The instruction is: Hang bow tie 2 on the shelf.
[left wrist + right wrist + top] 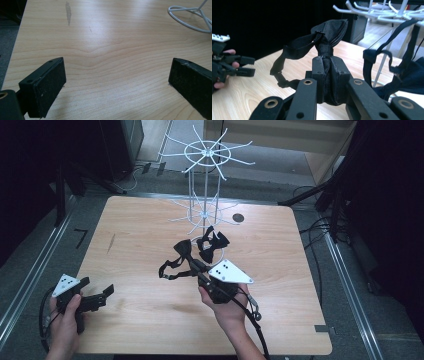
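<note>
A black bow tie [325,37] with a looped neck strap [170,269] is lifted above the middle of the wooden table [150,315]. My right gripper [327,75] is shut on one wing of it, with its knot just above the jaws. In the high view that right gripper [197,266] points toward the white wire rack [205,185]. A second black bow tie [212,243] hangs on the rack's lower tier. My left gripper [97,292] is held at the table's front left corner, open, with bare wood between its pads [47,85].
The rack's ring base [190,18] rests on the table toward the back. A dark round hole [238,217] is in the tabletop right of the rack. A cable [255,320] trails from the right gripper. Metal rails [35,270] run along both sides of the table.
</note>
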